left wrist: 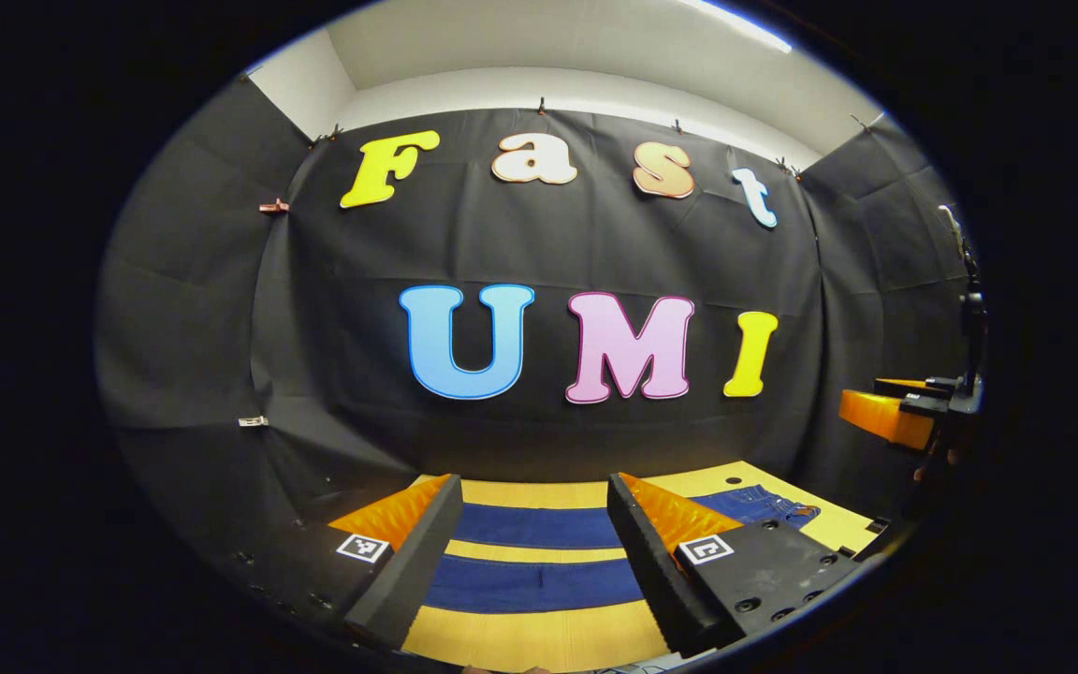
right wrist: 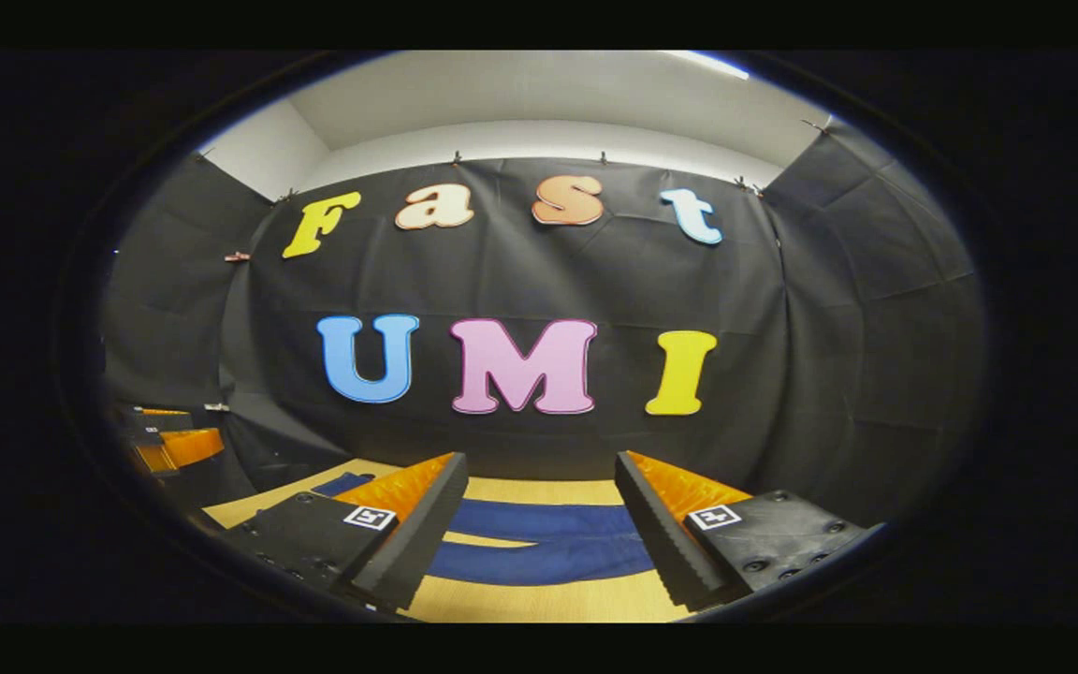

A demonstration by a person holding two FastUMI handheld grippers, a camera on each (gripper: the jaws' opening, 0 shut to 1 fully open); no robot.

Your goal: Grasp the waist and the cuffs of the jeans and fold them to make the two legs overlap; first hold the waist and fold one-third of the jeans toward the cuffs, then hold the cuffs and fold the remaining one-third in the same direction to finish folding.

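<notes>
Left gripper (left wrist: 531,552): held above the desk, fingers spread wide with nothing between them; it points across the desk toward the far edge.
Jeans (left wrist: 539,526): lying flat on the desk in the left gripper view, the two legs side by side as separate dark-blue bands with bare desk between them; the waist end with its pockets lies toward the right edge.
Desk (left wrist: 539,637): light wooden top; bare along the near edge in front of the jeans.
Right gripper (right wrist: 541,538): also raised, fingers wide apart and holding nothing; the jeans (right wrist: 548,543) lie beyond and below its tips, the legs converging toward the right.
Progress: judged at the very start; the legs do not yet overlap and no fold shows.
Left to do: grasp waist and cuffs, lay one leg over the other, then make both third-folds.
</notes>
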